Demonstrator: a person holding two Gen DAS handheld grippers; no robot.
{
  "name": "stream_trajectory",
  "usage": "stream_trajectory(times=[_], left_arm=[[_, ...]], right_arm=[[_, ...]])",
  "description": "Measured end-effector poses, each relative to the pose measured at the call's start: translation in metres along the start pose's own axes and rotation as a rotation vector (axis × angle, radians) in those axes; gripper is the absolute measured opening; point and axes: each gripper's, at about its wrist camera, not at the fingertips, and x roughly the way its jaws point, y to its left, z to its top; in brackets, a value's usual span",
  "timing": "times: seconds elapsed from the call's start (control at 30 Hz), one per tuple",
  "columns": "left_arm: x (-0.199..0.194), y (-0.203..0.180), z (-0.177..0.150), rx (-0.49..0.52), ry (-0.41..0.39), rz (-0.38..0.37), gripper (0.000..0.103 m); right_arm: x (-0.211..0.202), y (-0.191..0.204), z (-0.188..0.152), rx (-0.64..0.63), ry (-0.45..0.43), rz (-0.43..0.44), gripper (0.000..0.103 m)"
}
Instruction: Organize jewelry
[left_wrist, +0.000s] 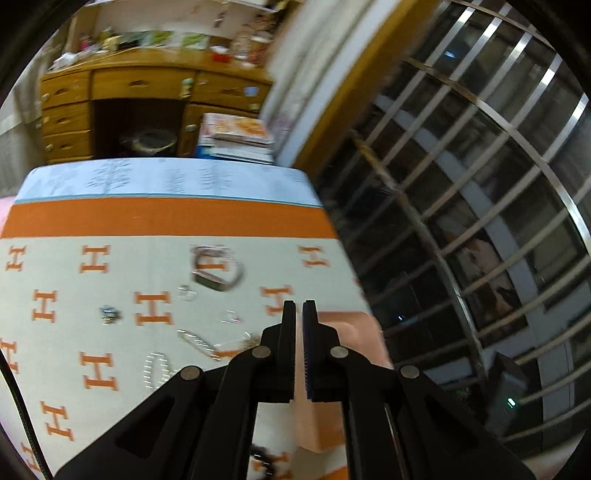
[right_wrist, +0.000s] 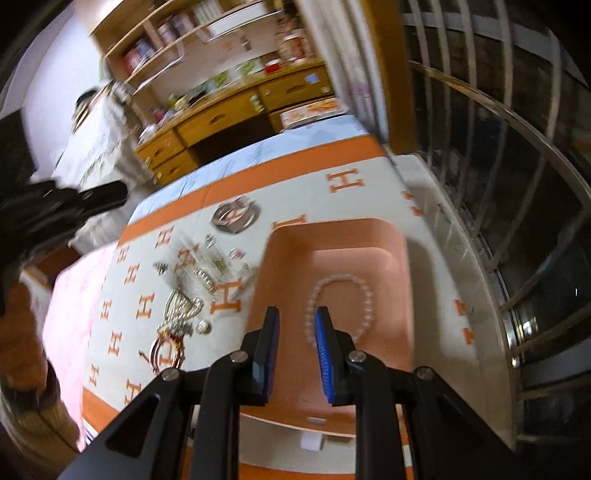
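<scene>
A cloth (right_wrist: 332, 206) patterned with orange letters is spread over the surface. On it, a pink tray (right_wrist: 402, 266) lies directly ahead of the right gripper (right_wrist: 295, 314); its jaws are held partly apart with nothing seen between them. One clear bead bracelet (right_wrist: 364, 295) is already lying in the tray, just beyond those jaws. Loose jewelry (right_wrist: 184, 295) is scattered left of the tray, ahead and left of the left gripper (left_wrist: 299, 306), whose jaws are pressed together on nothing visible. A gap between placements is judged to be in hand. For the next move, opened jaws must be lowered over one small piece.
</scene>
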Motion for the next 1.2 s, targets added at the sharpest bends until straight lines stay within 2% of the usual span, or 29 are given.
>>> stream_trajectory(times=[0.13,0.23,0.3,0.43,0.47,0.53,0.67,0.73,0.77,0.8,0.97,1.1,1.2], left_arm=[[0.01,-0.025,-0.012,0.063,0.031,-0.022,0.001],[0.016,-0.024,-0.018,0.075,0.047,-0.013,0.003],[0.018,-0.015,-0.019,0.066,0.058,0.008,0.011],[0.01,0.012,-0.027,0.028,0.029,0.104,0.06],[0.006,0.017,-0.029,0.022,0.017,0.131,0.065],[-0.005,0.032,-0.035,0.009,-0.014,0.213,0.067],[-0.023,0.063,-0.045,-0.046,-0.038,0.311,0.082],[-0.03,0.079,-0.051,-0.065,-0.055,0.367,0.083],[-0.034,0.088,-0.054,-0.074,-0.056,0.385,0.086],[-0.036,0.095,-0.057,-0.083,-0.052,0.395,0.088],[-0.038,0.139,-0.072,-0.154,-0.01,0.488,0.091],[-0.036,0.168,-0.085,-0.212,0.027,0.503,0.091],[-0.034,0.18,-0.092,-0.231,0.047,0.5,0.091]], right_arm=[[0.004,-0.008,-0.007,0.01,0.021,-0.005,0.02],[0.007,-0.002,-0.012,-0.007,0.037,0.024,0.02],[0.008,0.004,-0.013,-0.027,0.042,0.048,0.02],[0.012,0.029,-0.014,-0.113,0.054,0.091,0.02],[0.014,0.035,-0.014,-0.132,0.059,0.099,0.02],[0.019,0.051,-0.011,-0.178,0.075,0.121,0.02],[0.037,0.081,-0.002,-0.232,0.124,0.154,0.02],[0.052,0.097,0.006,-0.243,0.159,0.164,0.029],[0.058,0.102,0.009,-0.243,0.17,0.164,0.041],[0.067,0.11,0.014,-0.241,0.185,0.164,0.046],[0.105,0.14,0.023,-0.228,0.277,0.161,0.047],[0.136,0.152,0.027,-0.213,0.346,0.094,0.047],[0.147,0.155,0.027,-0.219,0.359,0.042,0.047]])
